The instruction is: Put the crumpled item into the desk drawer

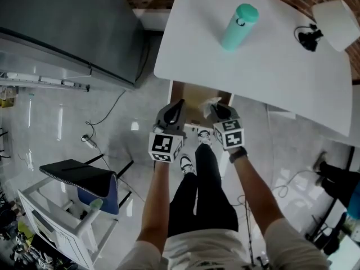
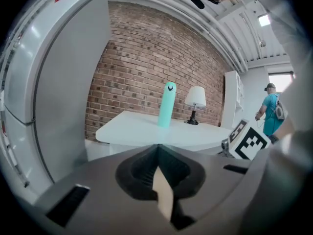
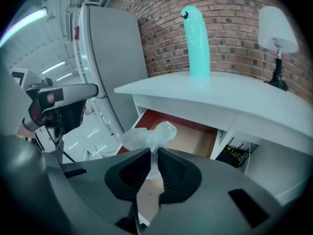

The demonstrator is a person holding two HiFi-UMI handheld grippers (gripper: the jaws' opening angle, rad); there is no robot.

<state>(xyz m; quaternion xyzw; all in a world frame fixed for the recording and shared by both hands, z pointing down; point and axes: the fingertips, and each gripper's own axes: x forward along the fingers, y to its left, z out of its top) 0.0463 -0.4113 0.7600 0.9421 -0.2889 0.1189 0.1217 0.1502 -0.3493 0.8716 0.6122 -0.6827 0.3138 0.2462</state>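
Observation:
My right gripper (image 3: 154,153) is shut on a crumpled clear plastic item (image 3: 146,137), which sticks out past the jaws over the open desk drawer (image 3: 195,138). In the head view the crumpled item (image 1: 211,104) shows just ahead of my right gripper (image 1: 220,112), above the wooden drawer (image 1: 197,103) under the white desk (image 1: 270,66). My left gripper (image 1: 173,112) hovers beside it at the drawer's left, jaws together with nothing between them. In the left gripper view my left gripper (image 2: 157,151) points at the desk's edge.
A teal bottle (image 1: 239,27) and a small white lamp (image 1: 332,22) stand on the desk. A grey cabinet (image 1: 73,32) is at the left, a chair (image 1: 84,179) lower left. A person in blue (image 2: 270,112) stands far right. My legs are below the drawer.

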